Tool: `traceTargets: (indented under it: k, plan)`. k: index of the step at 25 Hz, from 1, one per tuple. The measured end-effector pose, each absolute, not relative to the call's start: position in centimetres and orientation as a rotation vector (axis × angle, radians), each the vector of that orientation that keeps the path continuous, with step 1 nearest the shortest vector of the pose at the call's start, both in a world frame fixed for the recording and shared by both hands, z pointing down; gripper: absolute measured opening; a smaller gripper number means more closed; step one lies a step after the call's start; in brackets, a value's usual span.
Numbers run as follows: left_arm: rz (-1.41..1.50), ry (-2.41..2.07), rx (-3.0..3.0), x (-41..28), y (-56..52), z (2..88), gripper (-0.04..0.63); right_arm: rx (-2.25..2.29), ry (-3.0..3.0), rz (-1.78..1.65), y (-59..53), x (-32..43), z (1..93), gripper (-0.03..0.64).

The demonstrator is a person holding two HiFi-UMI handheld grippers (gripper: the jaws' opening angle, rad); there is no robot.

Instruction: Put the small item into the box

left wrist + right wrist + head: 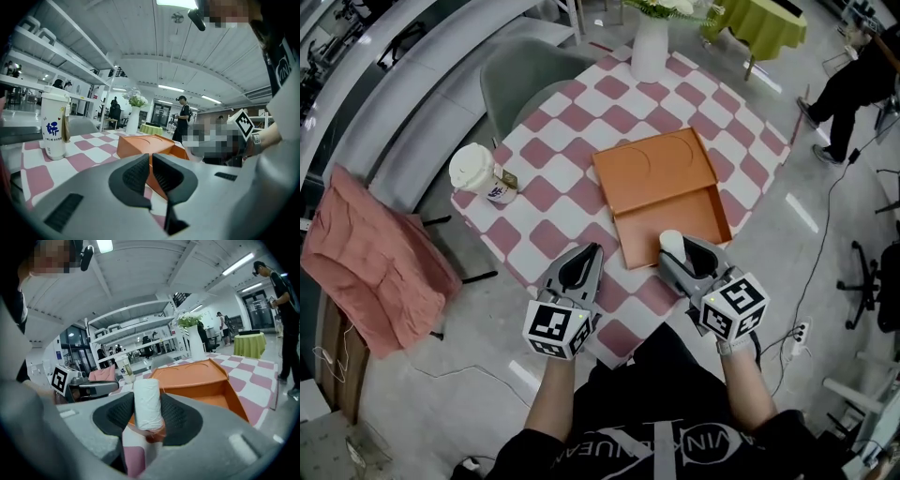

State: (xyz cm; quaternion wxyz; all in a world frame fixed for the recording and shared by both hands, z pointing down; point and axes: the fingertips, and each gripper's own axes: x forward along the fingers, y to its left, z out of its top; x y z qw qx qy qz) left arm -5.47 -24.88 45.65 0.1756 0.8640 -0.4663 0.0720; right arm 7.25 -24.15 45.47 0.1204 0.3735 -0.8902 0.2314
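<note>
An open orange box (670, 223) lies on the checkered table, its lid (654, 169) folded flat behind it. My right gripper (675, 251) is shut on a small white roll (671, 243), held upright at the box's near edge; the roll (147, 404) stands between the black pads with the box (206, 387) just beyond. My left gripper (584, 267) is shut and holds nothing, resting over the table's near edge, left of the box. Its closed jaws (150, 176) face the box's side (140, 145).
A white paper cup (476, 173) with a lid stands at the table's left corner. A white vase (649, 42) with flowers stands at the far corner. A chair with a pink cloth (366, 258) is on the left. A person (853, 80) stands far right.
</note>
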Motion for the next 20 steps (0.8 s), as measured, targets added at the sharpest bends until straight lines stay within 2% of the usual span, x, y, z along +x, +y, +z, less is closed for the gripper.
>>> traceTargets:
  k: [20]
  plan:
    - [0.304, -1.317, 2.421, -4.5, -26.8, 48.9, 0.025, 0.565, -2.199, 0.443, -25.9, 4.0, 50.6, 0.178]
